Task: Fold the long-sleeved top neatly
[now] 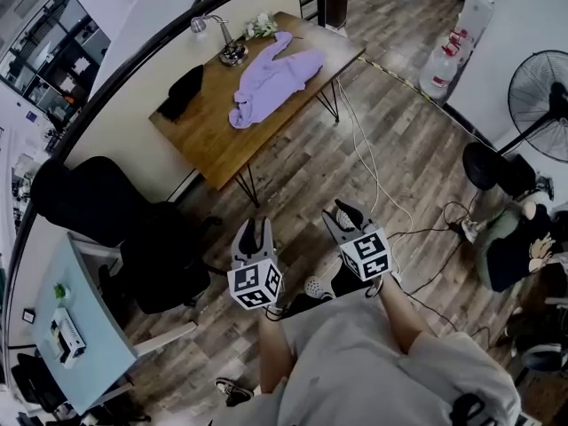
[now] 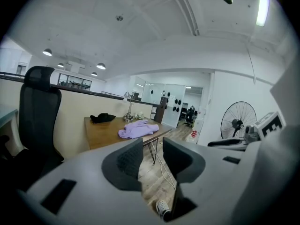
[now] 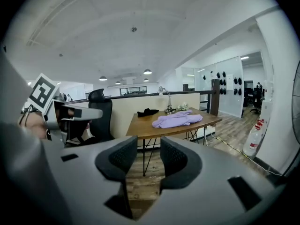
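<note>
Both released, jaws apart, nothing between them: left hand-held gripper [image 1: 255, 231], right hand-held gripper [image 1: 347, 213]. Purple top [image 1: 271, 80] lies crumpled on the tabletop [image 1: 209, 136], well ahead across the floor, with neither gripper anywhere near it. Its long axis runs along the tabletop's length, bunched end towards the person. Left one looks slightly nearer. I'd say they need to walk up before any grab.

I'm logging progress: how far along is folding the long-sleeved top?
Done: nothing; the long-sleeved top lies crumpled on the wooden table. In hand: nothing; the left hand-held gripper and right hand-held gripper are open, empty, over the floor short of the table. Remaining: reach it, spread it flat, fold sleeves and body.
</note>
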The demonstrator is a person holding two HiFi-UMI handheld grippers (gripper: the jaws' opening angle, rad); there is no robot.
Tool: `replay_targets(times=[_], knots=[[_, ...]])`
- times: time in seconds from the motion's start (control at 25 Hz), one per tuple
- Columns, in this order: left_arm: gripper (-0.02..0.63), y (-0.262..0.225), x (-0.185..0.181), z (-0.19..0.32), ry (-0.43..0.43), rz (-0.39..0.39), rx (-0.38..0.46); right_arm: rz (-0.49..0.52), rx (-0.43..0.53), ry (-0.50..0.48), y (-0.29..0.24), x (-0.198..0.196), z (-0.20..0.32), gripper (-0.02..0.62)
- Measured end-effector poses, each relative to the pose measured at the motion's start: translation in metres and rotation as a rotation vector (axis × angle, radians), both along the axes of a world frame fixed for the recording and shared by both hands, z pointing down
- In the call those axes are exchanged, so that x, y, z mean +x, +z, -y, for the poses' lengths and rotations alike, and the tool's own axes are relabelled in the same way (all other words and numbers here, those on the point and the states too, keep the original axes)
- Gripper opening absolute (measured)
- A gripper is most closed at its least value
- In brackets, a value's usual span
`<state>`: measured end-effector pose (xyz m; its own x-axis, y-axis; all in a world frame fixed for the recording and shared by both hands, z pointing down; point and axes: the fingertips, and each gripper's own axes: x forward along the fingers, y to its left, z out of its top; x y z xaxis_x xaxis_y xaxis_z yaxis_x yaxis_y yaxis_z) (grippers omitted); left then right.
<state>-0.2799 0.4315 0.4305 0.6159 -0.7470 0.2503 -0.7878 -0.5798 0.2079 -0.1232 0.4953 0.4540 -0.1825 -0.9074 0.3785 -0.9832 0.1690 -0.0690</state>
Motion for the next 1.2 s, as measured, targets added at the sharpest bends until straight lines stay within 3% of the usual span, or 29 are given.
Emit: replay_targets(times=[0.2, 0.48, 0.84, 1.2], knots=[[0.135, 0.005, 0.008, 0.014, -0.007, -0.003, -0.013, 0.006, -0.006, 0.007, 0.003, 0.017, 0.020, 0.170], [0.135, 0.015, 0.022, 0.071, -0.057, 0.038, -0.026, 0.033, -0.013, -0.021, 0.010, 0.043, 0.083, 0.172], [0.134, 0.016, 0.076, 0.164, -0.125, 0.068, -0.061, 0.067, -0.035, -0.060, 0.012, 0.110, 0.191, 0.176], [0.133, 0.015, 0.123, 0.221, -0.183, 0.119, -0.085, 0.088, -0.061, -0.161, 0.015, 0.149, 0.268, 0.176]])
